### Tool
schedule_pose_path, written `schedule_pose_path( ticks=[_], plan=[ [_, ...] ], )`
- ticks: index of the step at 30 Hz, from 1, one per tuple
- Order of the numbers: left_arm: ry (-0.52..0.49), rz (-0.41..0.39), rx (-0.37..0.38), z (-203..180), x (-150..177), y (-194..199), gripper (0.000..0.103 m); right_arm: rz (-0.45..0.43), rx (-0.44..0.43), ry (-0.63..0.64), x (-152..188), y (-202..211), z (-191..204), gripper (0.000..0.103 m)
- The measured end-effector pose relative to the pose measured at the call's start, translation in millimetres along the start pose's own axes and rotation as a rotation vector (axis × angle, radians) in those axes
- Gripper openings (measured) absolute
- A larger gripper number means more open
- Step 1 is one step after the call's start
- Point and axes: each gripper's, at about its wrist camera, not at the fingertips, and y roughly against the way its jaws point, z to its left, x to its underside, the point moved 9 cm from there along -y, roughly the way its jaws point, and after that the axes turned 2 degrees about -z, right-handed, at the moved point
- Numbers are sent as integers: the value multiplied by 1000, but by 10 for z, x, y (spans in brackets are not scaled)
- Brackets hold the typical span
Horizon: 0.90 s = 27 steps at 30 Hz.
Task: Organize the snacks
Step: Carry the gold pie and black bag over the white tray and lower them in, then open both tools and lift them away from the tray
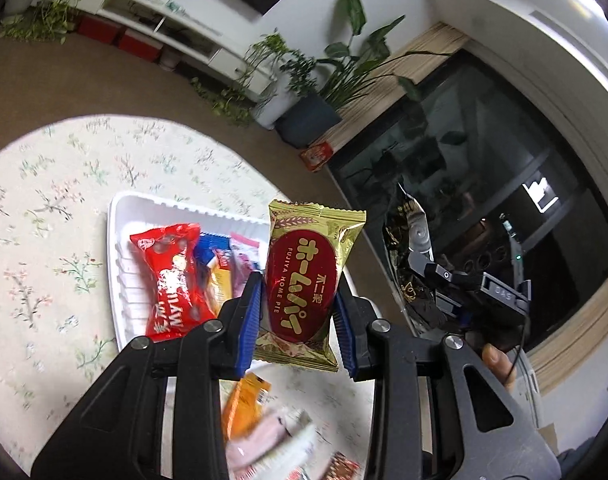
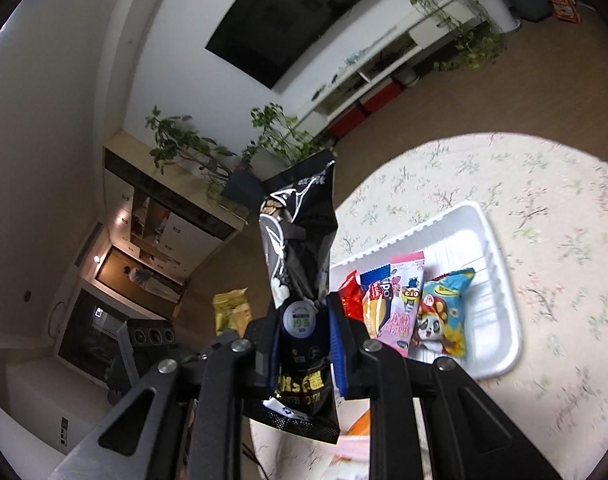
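Observation:
My left gripper [image 1: 297,312] is shut on a gold and red Home Pie packet [image 1: 304,284] and holds it upright in the air above the near end of a white tray [image 1: 117,240]. The tray lies on a round flowered table [image 1: 43,200] and holds a red packet [image 1: 171,280], a blue and yellow one [image 1: 217,264] and a pink one [image 1: 243,260]. My right gripper [image 2: 304,344] is shut on a black snack bag [image 2: 297,280], held up beside the table's edge. The tray [image 2: 500,280] also shows in the right wrist view, with a pink packet [image 2: 404,304] and a panda packet [image 2: 440,312].
Loose packets, orange [image 1: 243,404] and pink [image 1: 263,444], lie blurred on the table under my left gripper. The right gripper [image 1: 464,280] with its black bag shows to the right of the left one. Brown carpet, potted plants [image 1: 324,80] and a white shelf [image 1: 163,28] lie beyond.

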Motion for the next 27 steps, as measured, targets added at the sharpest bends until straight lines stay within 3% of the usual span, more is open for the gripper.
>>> schedule_pose_path(
  ticks=[5, 9, 17, 27],
  plan=[
    [45, 41, -36, 343, 98, -544, 31, 58, 33, -38, 85, -482, -333, 22],
    [47, 60, -50, 510, 192, -812, 31, 91, 113, -23, 153, -735, -606, 22],
    [44, 82, -98, 675, 259, -1263, 31, 121, 226, 12, 206, -893, -907, 23],
    [25, 115, -157, 751, 350, -1696, 31, 113, 293, 126, 225, -970, -886, 28]
  ],
)
